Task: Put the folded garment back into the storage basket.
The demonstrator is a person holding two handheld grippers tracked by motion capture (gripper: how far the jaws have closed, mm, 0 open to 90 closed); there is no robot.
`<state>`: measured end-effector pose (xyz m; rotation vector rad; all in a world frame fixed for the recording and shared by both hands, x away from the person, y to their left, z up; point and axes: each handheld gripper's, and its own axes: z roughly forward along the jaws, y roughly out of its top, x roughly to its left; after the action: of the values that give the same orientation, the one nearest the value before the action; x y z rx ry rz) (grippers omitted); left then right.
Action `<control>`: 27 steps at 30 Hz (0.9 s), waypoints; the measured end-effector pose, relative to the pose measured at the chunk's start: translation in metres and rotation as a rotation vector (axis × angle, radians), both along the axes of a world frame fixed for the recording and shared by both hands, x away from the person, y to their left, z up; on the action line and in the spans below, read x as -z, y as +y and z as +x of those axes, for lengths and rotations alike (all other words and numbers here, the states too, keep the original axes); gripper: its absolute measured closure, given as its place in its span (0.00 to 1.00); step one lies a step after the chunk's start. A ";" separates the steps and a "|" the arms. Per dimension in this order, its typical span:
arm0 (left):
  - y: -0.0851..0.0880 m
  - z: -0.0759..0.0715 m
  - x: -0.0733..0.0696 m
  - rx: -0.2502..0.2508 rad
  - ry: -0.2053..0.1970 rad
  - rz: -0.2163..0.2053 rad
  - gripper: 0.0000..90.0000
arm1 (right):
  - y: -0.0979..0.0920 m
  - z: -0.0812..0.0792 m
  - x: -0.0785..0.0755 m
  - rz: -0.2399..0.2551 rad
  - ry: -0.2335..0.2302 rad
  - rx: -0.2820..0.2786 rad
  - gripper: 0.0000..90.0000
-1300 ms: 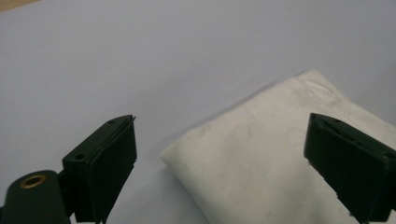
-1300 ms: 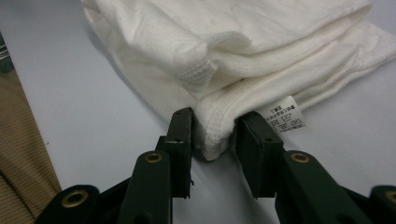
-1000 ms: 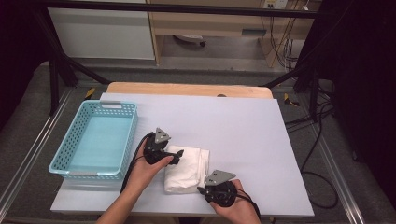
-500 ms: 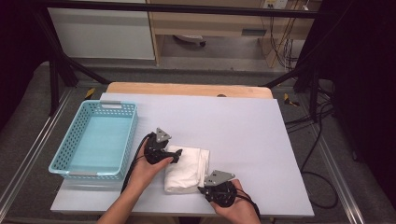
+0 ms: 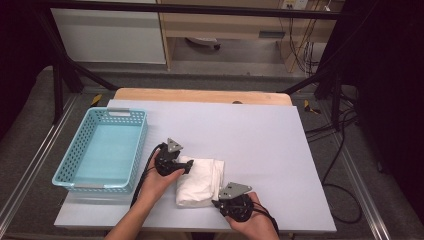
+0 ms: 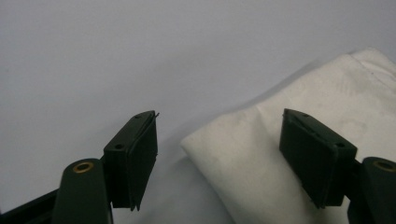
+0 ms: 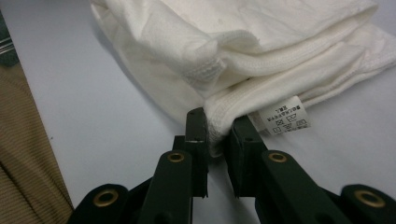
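Note:
A folded white cloth [image 5: 200, 182] lies on the pale table [image 5: 260, 135] near its front edge. My left gripper [image 5: 189, 167] is at the cloth's upper left corner. In the left gripper view the cloth [image 6: 261, 158] has its corner between the jaws of that gripper [image 6: 218, 116]. The jaws have just been closing, and both pads still stand clear of the fabric. My right gripper [image 5: 219, 203] is at the cloth's front right corner. In the right gripper view it [image 7: 217, 123] is shut on the stitched hem of the cloth [image 7: 243, 42], beside a care label [image 7: 284, 116].
A light blue plastic basket [image 5: 75, 150] stands at the table's left side, close to my left hand. The table's right half and far part are bare. Cables and a shelf lie on the floor beyond the table.

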<state>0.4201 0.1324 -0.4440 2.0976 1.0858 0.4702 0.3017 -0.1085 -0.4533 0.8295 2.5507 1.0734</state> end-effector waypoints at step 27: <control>-0.005 -0.008 0.007 0.003 0.054 -0.051 0.55 | 0.000 0.000 0.000 0.004 0.001 0.000 0.89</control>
<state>0.4124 0.1272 -0.4514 2.0778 1.1139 0.3822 0.3021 -0.1087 -0.4536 0.8306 2.5505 1.0788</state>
